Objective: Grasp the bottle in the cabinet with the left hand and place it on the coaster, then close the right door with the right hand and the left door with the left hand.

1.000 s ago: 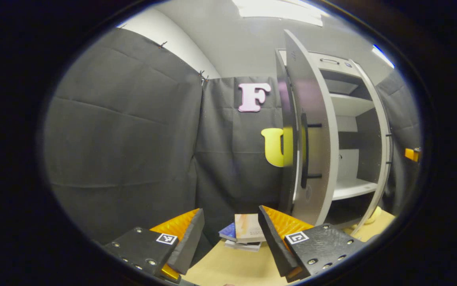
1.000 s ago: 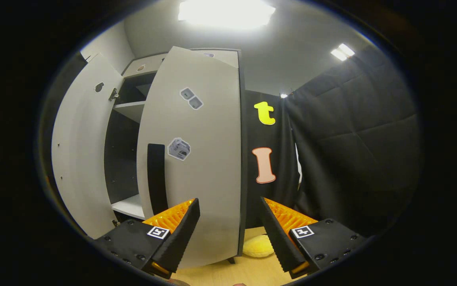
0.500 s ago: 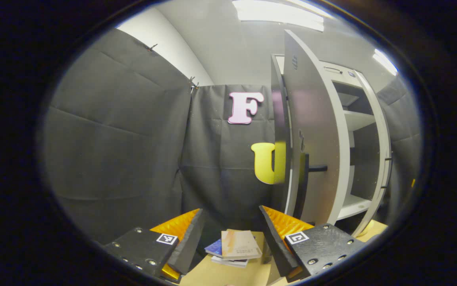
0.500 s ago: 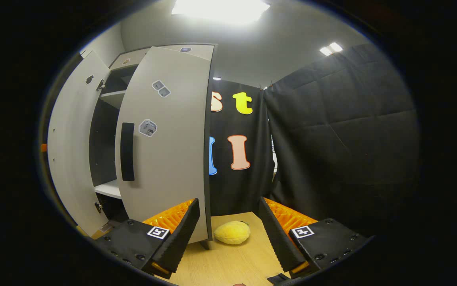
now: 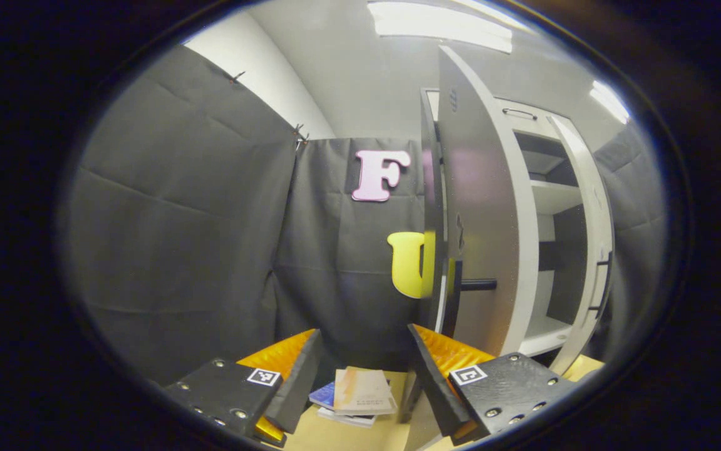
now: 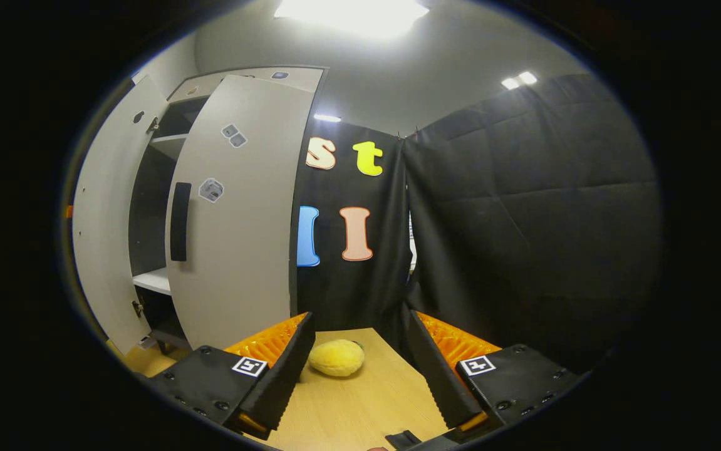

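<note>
The grey cabinet has both doors ajar. In the left gripper view the left door [image 5: 482, 213] stands almost edge-on at centre right, its black handle [image 5: 460, 288] sticking out. My left gripper [image 5: 363, 369] is open and empty just below and left of that door. Behind it are white shelves [image 5: 554, 195] and the right door [image 5: 595, 238]. In the right gripper view the right door [image 6: 241, 219] with its black handle [image 6: 180, 220] is at left, swung most of the way in. My right gripper [image 6: 357, 369] is open, empty and apart from it.
A stack of books [image 5: 355, 396] lies on the wooden table [image 5: 335, 432] between my left fingers. A yellow plush fruit [image 6: 336, 357] rests on the table [image 6: 347, 407] near the right door's foot. The left door's inner face [image 6: 100, 232] is at far left. Black cloth walls surround.
The right gripper has drawn back and turned right, away from the right door, which now sits farther left and smaller. The left gripper has shifted slightly, with the left door more edge-on.
</note>
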